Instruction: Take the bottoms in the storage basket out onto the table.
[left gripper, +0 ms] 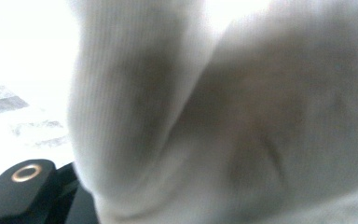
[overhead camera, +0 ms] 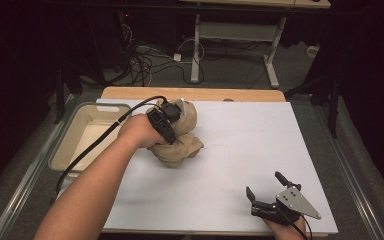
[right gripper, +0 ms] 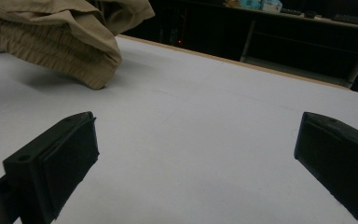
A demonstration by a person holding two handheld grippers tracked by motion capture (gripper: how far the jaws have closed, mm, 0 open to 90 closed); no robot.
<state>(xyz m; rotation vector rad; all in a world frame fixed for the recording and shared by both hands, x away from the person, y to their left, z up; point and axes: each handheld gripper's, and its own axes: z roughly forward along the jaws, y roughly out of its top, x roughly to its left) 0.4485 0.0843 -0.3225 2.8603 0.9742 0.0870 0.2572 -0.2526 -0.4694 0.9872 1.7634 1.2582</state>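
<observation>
One bunched tan ribbed-fabric garment (overhead camera: 177, 137) sits at the white table's (overhead camera: 240, 150) left-centre beside the beige plastic bin (overhead camera: 80, 132), clamped in the left gripper (overhead camera: 167, 120); right gripper (overhead camera: 266, 192) idles, jaws apart; lower gently, keeping the grip on until the fabric settles.
</observation>
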